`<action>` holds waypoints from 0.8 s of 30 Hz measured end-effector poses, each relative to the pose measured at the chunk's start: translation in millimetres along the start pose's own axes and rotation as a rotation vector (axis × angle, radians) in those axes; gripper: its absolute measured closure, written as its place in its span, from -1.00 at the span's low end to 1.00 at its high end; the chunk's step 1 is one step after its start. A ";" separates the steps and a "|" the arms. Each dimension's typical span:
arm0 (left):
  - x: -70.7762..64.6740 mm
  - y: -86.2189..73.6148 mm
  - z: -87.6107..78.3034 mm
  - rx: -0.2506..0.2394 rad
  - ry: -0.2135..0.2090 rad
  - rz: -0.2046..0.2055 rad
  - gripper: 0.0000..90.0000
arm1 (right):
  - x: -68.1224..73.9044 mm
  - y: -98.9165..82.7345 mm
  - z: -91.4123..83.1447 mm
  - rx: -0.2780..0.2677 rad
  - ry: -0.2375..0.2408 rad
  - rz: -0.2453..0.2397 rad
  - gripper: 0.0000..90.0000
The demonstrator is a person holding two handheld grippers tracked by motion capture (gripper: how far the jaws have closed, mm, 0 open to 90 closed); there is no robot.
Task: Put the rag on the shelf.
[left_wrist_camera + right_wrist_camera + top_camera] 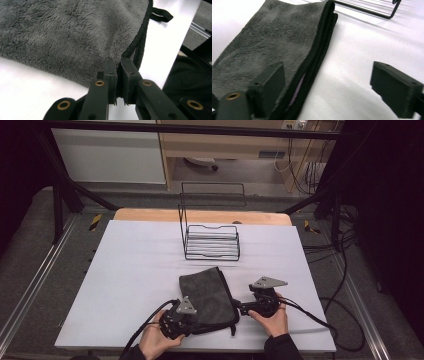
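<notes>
A folded dark grey towel (pixel 207 295) with black edging lies on the white table (pixel 130 270), near the front edge. My left gripper (pixel 194 322) is at the towel's near left corner. In the left gripper view its jaws (pixel 119 72) are pressed together on the towel's (pixel 65 32) black hem, and a hanging loop (pixel 161 15) shows farther along that edge. To the towel's right, my right gripper (pixel 240 307) is open. In the right gripper view (pixel 332 82) one jaw sits over the towel's (pixel 274 45) folded edge, the other over bare table, and nothing is pinched.
A black wire rack (pixel 211 241) stands behind the towel at mid table, its base bars visible in the right gripper view (pixel 367 7). Black cables (pixel 320 320) trail off to the right. The table's front edge runs just beneath both hands.
</notes>
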State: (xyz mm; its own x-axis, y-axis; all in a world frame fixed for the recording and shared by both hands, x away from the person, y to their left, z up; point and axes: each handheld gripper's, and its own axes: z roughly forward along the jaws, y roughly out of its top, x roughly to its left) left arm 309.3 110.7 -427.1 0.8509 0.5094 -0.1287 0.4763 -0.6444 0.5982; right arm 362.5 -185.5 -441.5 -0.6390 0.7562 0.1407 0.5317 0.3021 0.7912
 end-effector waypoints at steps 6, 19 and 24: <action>7.2 -10.2 -10.4 0.010 -0.001 0.028 0.85 | 0.9 -0.4 -0.3 0.001 0.001 0.008 -0.86; 18.9 -26.3 -24.9 -0.025 -0.033 0.049 0.72 | 1.9 -0.9 -0.4 -0.004 0.003 0.023 -0.90; 24.3 -24.6 -35.8 -0.075 -0.006 0.020 0.13 | 1.5 -0.4 -1.0 -0.006 0.001 0.025 -0.92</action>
State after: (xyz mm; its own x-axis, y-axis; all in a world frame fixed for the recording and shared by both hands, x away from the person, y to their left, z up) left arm 310.3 159.3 -416.6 0.8613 0.4935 -0.1211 0.4418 -0.6094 0.6583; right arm 360.7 -185.0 -441.0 -0.6266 0.7626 0.1608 0.5437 0.2799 0.7912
